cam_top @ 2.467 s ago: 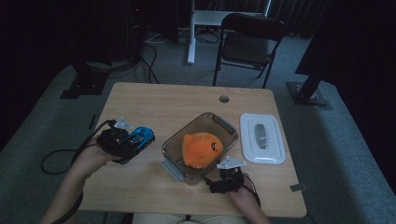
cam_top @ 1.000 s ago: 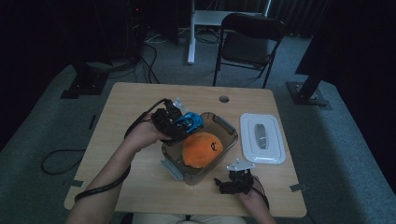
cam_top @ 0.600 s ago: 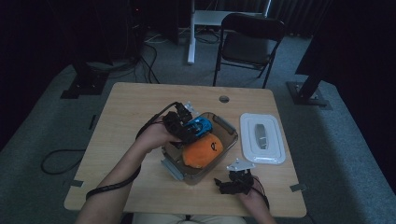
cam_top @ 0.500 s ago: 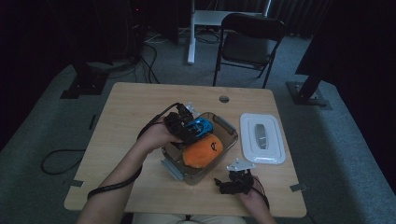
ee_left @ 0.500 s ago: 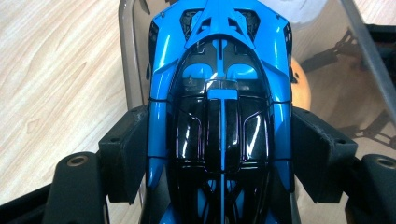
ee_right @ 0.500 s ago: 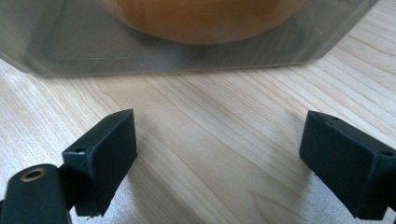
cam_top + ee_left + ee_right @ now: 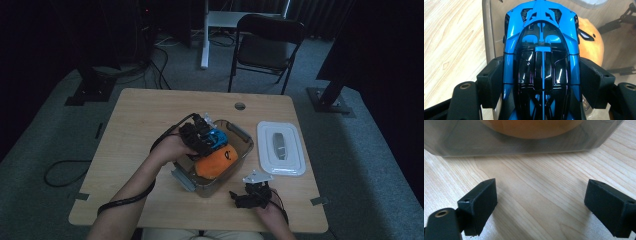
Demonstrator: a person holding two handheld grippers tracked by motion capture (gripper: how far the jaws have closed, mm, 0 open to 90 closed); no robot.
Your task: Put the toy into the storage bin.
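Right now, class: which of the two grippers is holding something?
The left gripper: its jaws clamp the blue toy car over the container. The right gripper rests open, empty.

On the table (image 7: 150, 125) the tub (image 7: 244, 141) holds a plush (image 7: 216, 161), the car (image 7: 216, 137) above its back-left corner, the lid (image 7: 280, 148) to its right.

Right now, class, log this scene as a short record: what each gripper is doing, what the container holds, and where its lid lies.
left gripper: shut on blue toy car, above the container
right gripper: open, near the table
clear container: holds orange plush toy
white lid: flat on table, right of container
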